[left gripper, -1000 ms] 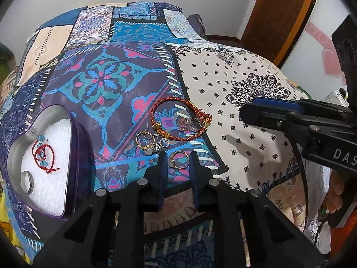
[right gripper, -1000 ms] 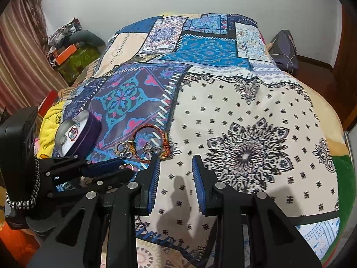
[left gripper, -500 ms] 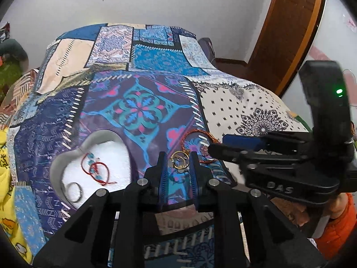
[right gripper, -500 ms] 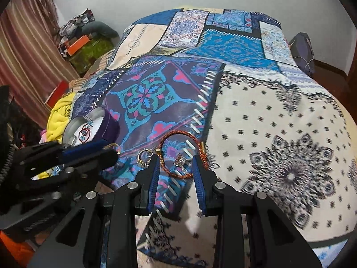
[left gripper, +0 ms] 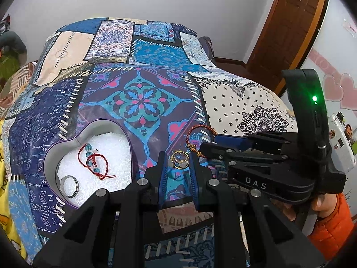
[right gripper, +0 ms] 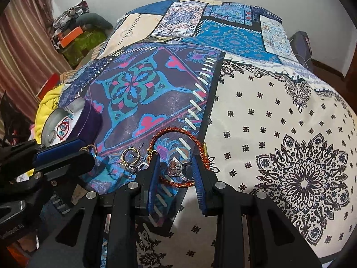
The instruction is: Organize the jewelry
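Two gold hoops (left gripper: 179, 159) pinched upright in left gripper (left gripper: 178, 170); right gripper (right gripper: 176, 171) straddles ring (right gripper: 176, 167)

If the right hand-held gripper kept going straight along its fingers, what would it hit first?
Most likely the silver ring lying inside the orange braided bracelet, framed between the open fingers of the right hand-held gripper; behind it is only bedspread. Depth is uncertain.

Patchwork bedspread (right gripper: 256, 116), heart-shaped box (left gripper: 53, 156), orange bracelet (right gripper: 176, 131), rings (right gripper: 130, 156)
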Motion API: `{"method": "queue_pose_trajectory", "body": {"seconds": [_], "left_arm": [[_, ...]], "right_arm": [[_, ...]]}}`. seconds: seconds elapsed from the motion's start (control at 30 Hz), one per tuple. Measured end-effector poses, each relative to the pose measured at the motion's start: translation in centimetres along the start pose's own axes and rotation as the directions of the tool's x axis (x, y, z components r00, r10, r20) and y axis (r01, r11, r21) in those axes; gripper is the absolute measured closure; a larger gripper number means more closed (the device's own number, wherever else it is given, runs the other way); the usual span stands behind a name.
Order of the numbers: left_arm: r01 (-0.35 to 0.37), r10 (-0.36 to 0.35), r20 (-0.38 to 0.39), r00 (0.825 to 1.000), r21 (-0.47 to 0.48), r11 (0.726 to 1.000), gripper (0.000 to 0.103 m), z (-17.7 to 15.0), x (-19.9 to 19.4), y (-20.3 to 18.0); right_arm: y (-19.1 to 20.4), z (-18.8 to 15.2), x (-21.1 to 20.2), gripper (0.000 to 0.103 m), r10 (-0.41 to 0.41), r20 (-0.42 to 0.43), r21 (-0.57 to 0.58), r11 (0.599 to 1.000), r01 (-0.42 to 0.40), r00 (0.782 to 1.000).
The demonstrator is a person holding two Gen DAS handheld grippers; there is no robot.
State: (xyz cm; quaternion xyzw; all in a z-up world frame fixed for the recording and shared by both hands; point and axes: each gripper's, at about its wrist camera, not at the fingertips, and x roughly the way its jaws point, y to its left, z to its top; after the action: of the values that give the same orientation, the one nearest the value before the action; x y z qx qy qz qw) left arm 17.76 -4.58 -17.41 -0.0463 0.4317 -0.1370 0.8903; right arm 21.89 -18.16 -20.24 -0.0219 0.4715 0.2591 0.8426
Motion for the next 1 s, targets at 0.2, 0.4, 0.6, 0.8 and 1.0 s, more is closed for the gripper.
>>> {"method": "queue_pose_trajectory", "body": {"seconds": [0.2,0.4,0.6,0.8,1.0], "left_arm": [[-0.006,0.006,0.006,1.0,-0.007,1.0,0.084,0.0,-0.5,0.3],[-0.015,0.015,0.025,1.0,-0.005,1.0,0.084,0.3,-1.4,0.3],[-0.025,0.025,0.059,0.998,-0.002,1.0,0.084,0.8,-3.0,0.2],[-0.042,0.042,0.102,0.994,-0.01,0.999,0.084,1.4,-4.9,0.7],[-0.073,0.076,0.152,0.985,-0.029,0.997,0.084,1.8,-7.2,2.1]], "right_arm": [[0.2,-0.1,-0.3,0.091,0.004,0.011,-0.01,1.0,-0.004,1.0],[0.8,0.5,-1.6,0.091,0.014,0.051,-0.01,1.0,-0.013,0.999],[2.0,1.5,-3.8,0.091,0.012,0.113,-0.032,0.999,-0.008,0.994],[3.4,2.4,-5.9,0.091,0.017,0.173,-0.056,0.998,-0.008,0.985],[5.0,3.1,-7.3,0.091,0.037,0.22,-0.079,0.997,-0.02,0.975]]}}
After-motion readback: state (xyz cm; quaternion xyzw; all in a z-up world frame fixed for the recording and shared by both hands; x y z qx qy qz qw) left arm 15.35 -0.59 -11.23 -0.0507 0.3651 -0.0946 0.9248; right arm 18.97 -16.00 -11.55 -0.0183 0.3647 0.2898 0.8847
